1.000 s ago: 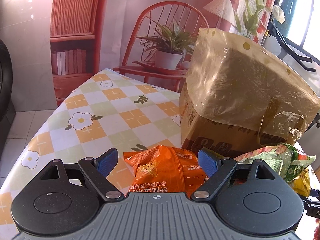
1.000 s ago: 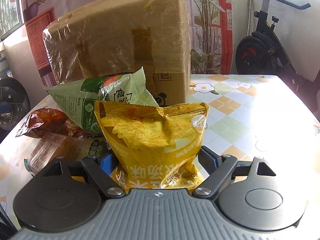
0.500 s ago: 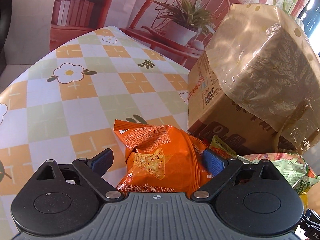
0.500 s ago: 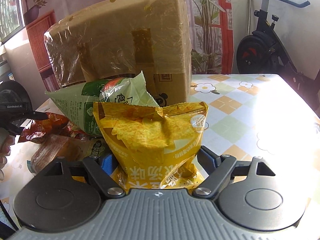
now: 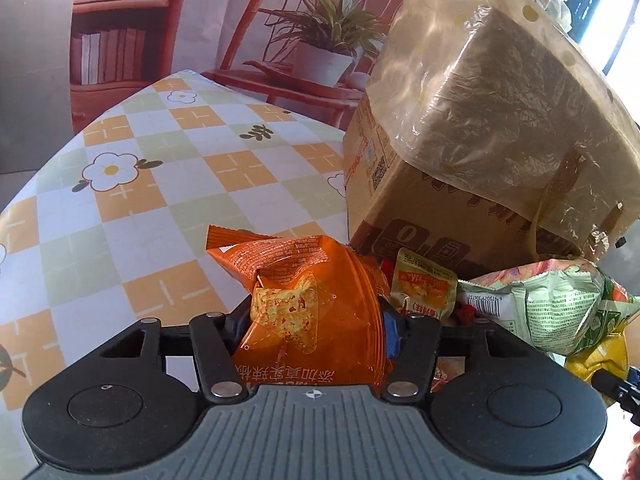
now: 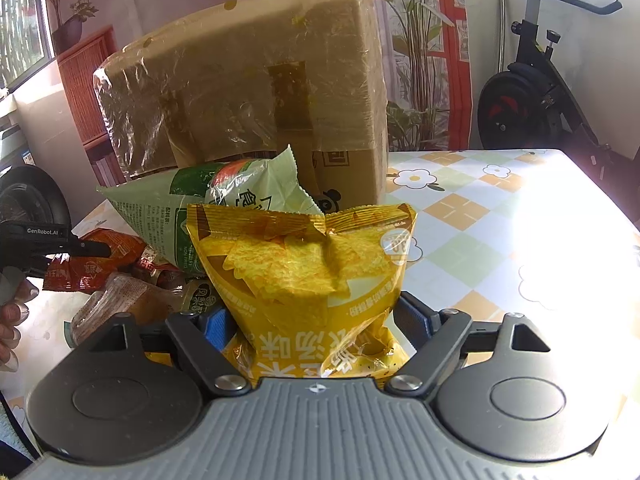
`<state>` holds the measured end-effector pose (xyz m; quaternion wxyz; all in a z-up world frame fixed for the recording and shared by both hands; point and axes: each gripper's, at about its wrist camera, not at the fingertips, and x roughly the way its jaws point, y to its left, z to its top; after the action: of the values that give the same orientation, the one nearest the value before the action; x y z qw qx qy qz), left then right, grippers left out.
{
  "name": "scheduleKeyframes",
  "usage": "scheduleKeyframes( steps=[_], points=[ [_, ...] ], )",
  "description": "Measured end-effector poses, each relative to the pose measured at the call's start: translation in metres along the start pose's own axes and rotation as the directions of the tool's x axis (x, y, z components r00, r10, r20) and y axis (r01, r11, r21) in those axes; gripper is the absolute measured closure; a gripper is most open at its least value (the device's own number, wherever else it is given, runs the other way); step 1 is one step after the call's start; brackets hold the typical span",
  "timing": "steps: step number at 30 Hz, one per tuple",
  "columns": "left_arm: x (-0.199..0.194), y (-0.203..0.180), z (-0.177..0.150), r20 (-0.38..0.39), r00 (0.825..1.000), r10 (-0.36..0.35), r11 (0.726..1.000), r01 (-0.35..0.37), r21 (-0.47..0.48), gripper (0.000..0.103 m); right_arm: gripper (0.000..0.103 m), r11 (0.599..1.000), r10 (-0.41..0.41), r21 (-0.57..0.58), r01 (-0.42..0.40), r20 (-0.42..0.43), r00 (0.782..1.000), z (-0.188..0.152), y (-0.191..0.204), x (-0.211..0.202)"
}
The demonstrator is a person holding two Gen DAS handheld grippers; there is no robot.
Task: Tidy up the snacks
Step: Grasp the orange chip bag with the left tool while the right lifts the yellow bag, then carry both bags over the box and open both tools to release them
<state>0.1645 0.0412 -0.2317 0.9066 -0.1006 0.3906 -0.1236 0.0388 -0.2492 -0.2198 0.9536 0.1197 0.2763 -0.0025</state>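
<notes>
An orange snack bag [image 5: 304,300] stands between the fingers of my left gripper [image 5: 310,328]. Its jaws are closing and the pads sit against the bag's sides, pinching it. In the right wrist view a yellow snack bag [image 6: 304,264] stands upright with my right gripper [image 6: 316,322] shut on its lower part. A green snack bag [image 5: 552,308] [image 6: 224,200] lies behind both. A tall cardboard box [image 5: 460,140] [image 6: 248,92], covered by a yellowish plastic bag, stands behind the pile. The left gripper's tip [image 6: 60,244] shows at the left edge of the right wrist view.
A small yellow-green sachet [image 5: 424,288] and several red and brown packets [image 6: 92,264] lie around the bags. The checked flower tablecloth [image 5: 160,200] [image 6: 500,220] runs out to the left and right. An exercise bike [image 6: 540,92] stands beyond the table. A person's hand [image 6: 12,312] shows at the far left.
My left gripper has dropped down over the orange bag and its jaws have narrowed from wide open onto the bag's sides. The right gripper and yellow bag have stayed put.
</notes>
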Motion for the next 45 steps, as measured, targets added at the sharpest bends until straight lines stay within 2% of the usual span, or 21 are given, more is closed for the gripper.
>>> scheduleKeyframes(
  steps=[2,7,14,17,21,24,27,30,32,34,36,40,45],
  points=[
    [-0.013,-0.003,0.000,0.032,0.999,0.007,1.000,-0.008,0.021,0.042,0.025,1.000,-0.001,-0.014,0.001,0.015,1.000,0.001,0.003,-0.004],
    [-0.055,-0.013,0.009,0.142,0.990,0.026,0.997,-0.036,0.070,0.042,0.027,0.997,0.006,-0.071,-0.002,0.053,0.999,0.006,0.010,-0.016],
    [-0.103,-0.040,0.032,0.288,0.957,0.024,0.988,-0.067,0.141,0.042,0.028,0.998,0.003,-0.064,0.005,0.123,0.992,0.017,0.007,-0.036],
    [-0.121,-0.053,0.048,0.351,0.936,-0.001,0.986,-0.059,0.159,0.042,0.028,0.999,-0.006,-0.051,0.015,0.163,0.987,0.027,0.002,-0.048],
    [-0.139,-0.077,0.071,0.417,0.908,-0.038,0.977,-0.055,0.207,0.042,0.028,1.000,-0.014,-0.022,0.020,0.245,0.969,0.050,-0.007,-0.065],
    [-0.147,-0.098,0.091,0.453,0.888,-0.077,0.962,-0.053,0.267,0.042,0.028,1.000,0.020,-0.021,-0.015,0.300,0.954,0.080,-0.010,-0.074],
    [-0.150,-0.122,0.113,0.494,0.863,-0.109,0.944,-0.065,0.322,0.041,0.028,0.997,0.061,-0.071,-0.039,0.342,0.938,0.113,-0.007,-0.076],
    [-0.142,-0.146,0.138,0.510,0.852,-0.122,0.933,-0.078,0.352,0.041,0.028,0.990,0.111,-0.128,-0.064,0.400,0.910,0.150,0.001,-0.072],
    [-0.129,-0.159,0.155,0.506,0.854,-0.121,0.928,-0.084,0.364,0.041,0.028,0.984,0.125,-0.166,-0.058,0.430,0.894,0.170,0.008,-0.063],
    [-0.114,-0.169,0.167,0.497,0.860,-0.116,0.922,-0.093,0.375,0.041,0.028,0.981,0.129,-0.189,-0.049,0.439,0.889,0.187,0.016,-0.048],
    [-0.095,-0.177,0.179,0.473,0.875,-0.099,0.922,-0.099,0.375,0.041,0.028,0.980,0.130,-0.195,-0.046,0.443,0.887,0.200,0.024,-0.031],
    [-0.058,-0.175,0.200,0.417,0.907,-0.063,0.939,-0.088,0.333,0.041,0.028,0.981,0.108,-0.193,-0.028,0.417,0.903,0.217,0.040,0.005],
    [-0.028,-0.176,0.208,0.341,0.940,-0.030,0.938,-0.091,0.334,0.039,0.027,0.983,0.098,-0.182,-0.033,0.364,0.926,0.223,0.048,0.038]
  ],
)
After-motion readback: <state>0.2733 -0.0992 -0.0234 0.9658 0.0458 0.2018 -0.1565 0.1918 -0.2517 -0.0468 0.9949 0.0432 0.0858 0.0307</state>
